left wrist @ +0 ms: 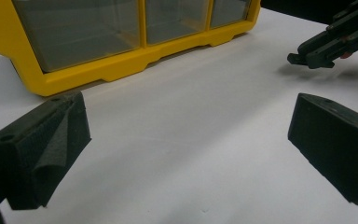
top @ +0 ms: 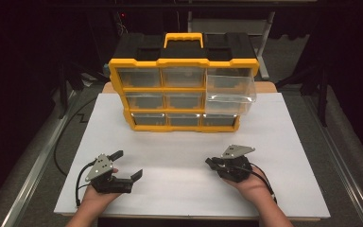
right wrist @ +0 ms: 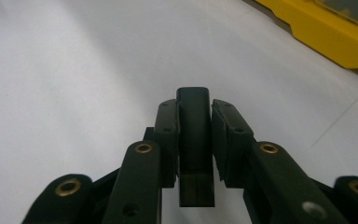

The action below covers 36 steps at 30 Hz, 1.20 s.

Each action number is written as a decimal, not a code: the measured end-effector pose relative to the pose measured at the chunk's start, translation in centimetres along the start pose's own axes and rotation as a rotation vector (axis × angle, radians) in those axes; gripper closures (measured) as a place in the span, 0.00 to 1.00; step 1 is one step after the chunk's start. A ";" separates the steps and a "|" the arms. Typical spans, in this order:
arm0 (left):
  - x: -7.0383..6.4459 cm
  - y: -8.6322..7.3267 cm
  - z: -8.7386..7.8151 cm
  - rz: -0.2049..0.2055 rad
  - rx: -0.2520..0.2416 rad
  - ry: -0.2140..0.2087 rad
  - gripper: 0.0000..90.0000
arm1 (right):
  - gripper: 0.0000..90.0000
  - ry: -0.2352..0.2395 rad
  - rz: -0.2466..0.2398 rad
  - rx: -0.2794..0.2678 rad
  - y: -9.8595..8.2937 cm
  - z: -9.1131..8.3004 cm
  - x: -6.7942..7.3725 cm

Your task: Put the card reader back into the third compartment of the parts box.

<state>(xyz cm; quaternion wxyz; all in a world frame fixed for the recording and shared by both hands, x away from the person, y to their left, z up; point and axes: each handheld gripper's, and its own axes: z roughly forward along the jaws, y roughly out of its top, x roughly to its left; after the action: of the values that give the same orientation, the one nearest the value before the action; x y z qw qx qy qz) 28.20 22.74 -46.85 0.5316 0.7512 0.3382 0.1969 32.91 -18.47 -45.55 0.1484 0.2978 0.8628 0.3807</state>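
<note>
Yellow-framed drawer cabinet (top: 183, 90) seen from the high view at the counter's (top: 274, 142) far side, its top right clear drawer (top: 230, 90) pulled out; left tool (top: 125, 165) spread wide and empty, right tool (top: 211, 163) pinched together, both well short of it. Left gripper view: wide-parted jaws, cabinet base (left wrist: 121, 70) beyond, right tool (left wrist: 307, 56) opposite. Right gripper view: jaws clamped together on nothing, yellow edge (right wrist: 326, 35) at upper right.

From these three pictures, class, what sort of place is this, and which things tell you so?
Probably a lab or workshop bench set up for recording. A yellow drawer organiser stands on a bare white table with one clear drawer pulled out, dark surroundings and metal frames around it, and a person holds the left gripper and right gripper.
</note>
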 end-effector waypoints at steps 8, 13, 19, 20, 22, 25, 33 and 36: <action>0.0 0.0 0.0 0.001 0.000 0.000 0.00 | 0.83 -0.009 0.005 0.000 -0.8 -1.1 -0.3; 0.0 0.0 0.0 0.005 0.003 -0.001 0.00 | 0.83 -0.014 0.012 0.001 -1.3 -1.6 -0.6; -0.1 0.0 0.1 0.006 0.000 -0.003 0.00 | 0.83 -0.023 0.015 0.005 -1.8 -2.3 -0.8; -0.1 0.0 0.1 0.004 -0.001 -0.003 0.00 | 0.83 -0.024 0.016 0.007 -1.9 -2.4 -0.9; -0.1 0.0 0.1 0.004 -0.003 -0.003 0.00 | 0.83 -0.025 0.018 0.010 -2.1 -2.5 -0.9; -0.1 0.0 0.1 0.004 -0.002 -0.004 0.00 | 0.83 -0.031 0.024 0.013 -2.3 -2.8 -1.1; -0.1 0.0 0.1 0.004 -0.005 -0.006 0.00 | 0.83 -0.044 0.041 0.009 -3.1 -3.8 -1.6; -0.1 0.0 0.1 0.007 -0.006 -0.009 0.00 | 0.83 -0.048 0.048 0.011 -3.3 -4.0 -1.8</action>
<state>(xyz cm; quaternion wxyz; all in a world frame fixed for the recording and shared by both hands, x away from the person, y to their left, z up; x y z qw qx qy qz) 28.18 22.58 -46.89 0.5345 0.7517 0.3328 0.1965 31.00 -23.64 -45.28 0.1583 0.3281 0.8538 0.3720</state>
